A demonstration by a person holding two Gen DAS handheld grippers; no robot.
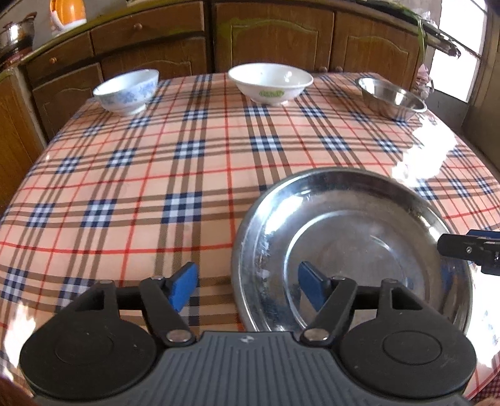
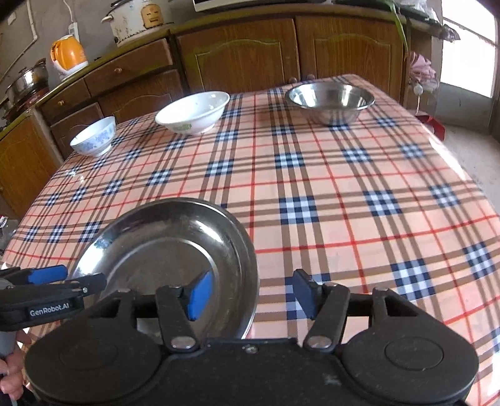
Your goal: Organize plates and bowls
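A round steel plate (image 1: 359, 237) (image 2: 162, 237) lies flat on the plaid tablecloth near the front edge. My left gripper (image 1: 247, 287) is open, and the plate's left rim sits between its blue pads (image 1: 184, 285) without touching them. My right gripper (image 2: 252, 293) is open astride the plate's right rim in the same way. Along the far edge stand a blue-patterned bowl (image 1: 128, 90) (image 2: 93, 137), a white bowl with a green mark (image 1: 270, 82) (image 2: 193, 112) and a steel bowl (image 1: 390, 96) (image 2: 331, 101).
The table (image 1: 156, 187) carries a checked cloth with bare room between the plate and the bowls. Brown cabinets (image 2: 243, 53) stand behind it, with an orange kettle (image 2: 68, 56), a rice cooker (image 2: 140, 18) and a pot (image 2: 28, 81) on the counter. A hand (image 2: 11, 374) shows at lower left.
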